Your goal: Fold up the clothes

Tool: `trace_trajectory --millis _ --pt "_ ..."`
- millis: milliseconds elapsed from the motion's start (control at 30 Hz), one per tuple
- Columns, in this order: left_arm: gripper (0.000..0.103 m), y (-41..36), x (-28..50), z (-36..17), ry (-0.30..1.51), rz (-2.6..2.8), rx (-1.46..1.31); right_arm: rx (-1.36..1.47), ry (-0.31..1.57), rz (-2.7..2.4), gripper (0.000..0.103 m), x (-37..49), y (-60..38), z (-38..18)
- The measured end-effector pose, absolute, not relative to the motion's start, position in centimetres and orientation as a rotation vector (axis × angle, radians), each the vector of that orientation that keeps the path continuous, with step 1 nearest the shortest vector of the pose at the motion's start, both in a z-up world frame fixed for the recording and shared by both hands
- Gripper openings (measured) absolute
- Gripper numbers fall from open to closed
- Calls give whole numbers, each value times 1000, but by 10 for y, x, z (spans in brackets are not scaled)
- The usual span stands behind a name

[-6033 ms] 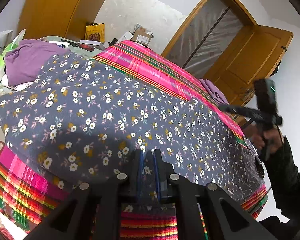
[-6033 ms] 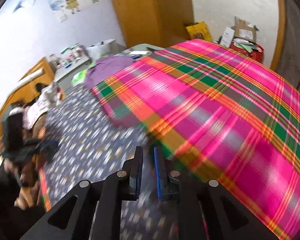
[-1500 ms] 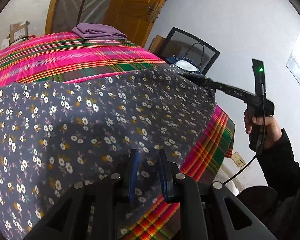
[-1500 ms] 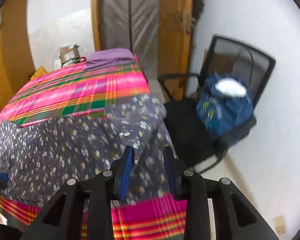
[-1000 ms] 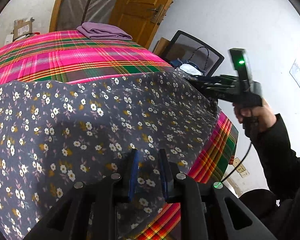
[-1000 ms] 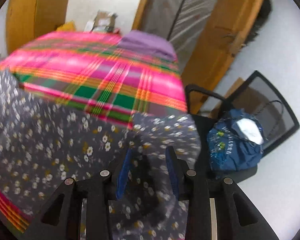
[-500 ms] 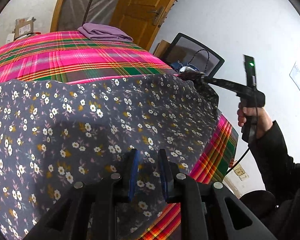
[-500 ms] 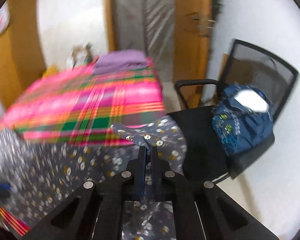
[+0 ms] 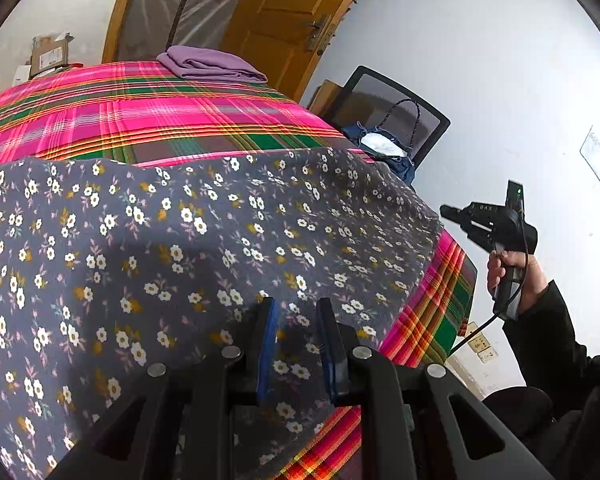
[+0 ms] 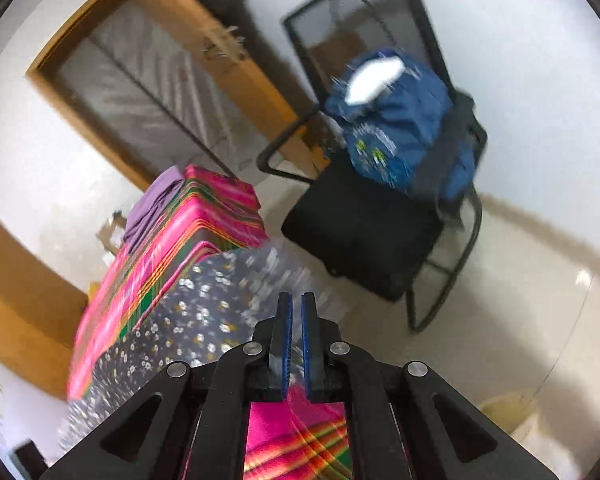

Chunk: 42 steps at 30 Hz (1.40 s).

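Observation:
A grey floral cloth (image 9: pixel 180 240) lies spread over the near part of a pink plaid bed (image 9: pixel 140 120). My left gripper (image 9: pixel 296 308) rests low over its near edge, jaws apart, with flat fabric showing in the gap and no pad pressing on it. A hand (image 9: pixel 512 268) holds my right gripper (image 9: pixel 446 213) just off the bed's right side, its tip at the cloth's far right corner. In the blurred right wrist view the right gripper (image 10: pixel 296 298) is shut, and the floral cloth (image 10: pixel 192 312) runs up to its fingertips, so it appears shut on that corner.
A folded purple garment (image 9: pixel 208 66) lies at the bed's far end. A black mesh chair (image 10: pixel 364 232) with a blue bag (image 10: pixel 396 132) stands on the floor right of the bed. A wooden door (image 9: pixel 284 20) and a cardboard box (image 9: pixel 50 54) are behind.
The right gripper closed on the cloth's far right corner, rolled, and drew it outward and down past the bed's right edge. The left gripper stayed put.

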<state>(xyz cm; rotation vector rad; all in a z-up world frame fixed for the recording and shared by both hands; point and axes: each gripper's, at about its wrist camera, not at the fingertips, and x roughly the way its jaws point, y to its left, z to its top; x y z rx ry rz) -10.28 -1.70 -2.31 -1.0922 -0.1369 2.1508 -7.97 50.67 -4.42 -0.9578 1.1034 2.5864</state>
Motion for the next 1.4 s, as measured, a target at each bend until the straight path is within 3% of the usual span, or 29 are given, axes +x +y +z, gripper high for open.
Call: trace_trajectory --millis 167,233,500,800,1167,1333,1400 --pt "20 -16 -103 -23 -134 2158 -1096 -981 1498 2475 16 -74 525 -74" --pt "20 -16 -103 -23 -135 2159 -1098 -986 1622 2440 34 -74 528 -83" --pt "20 -11 -105 -22 -122 2168 -1116 -1102 1864 2419 36 -85 521 -100" --pt "20 -5 -108 -22 -133 2181 -1126 -1214 1896 2526 39 -114 515 -84" --pt "20 -4 -111 -24 -143 2181 -1126 -1241 1851 2547 38 -109 512 -89" --pt "20 -5 -110 -24 -141 2186 -1127 -1183 1704 2617 12 -117 509 -75" --pt "20 -5 -110 -24 -138 2189 -1125 -1141 1674 2642 10 -117 510 -68"
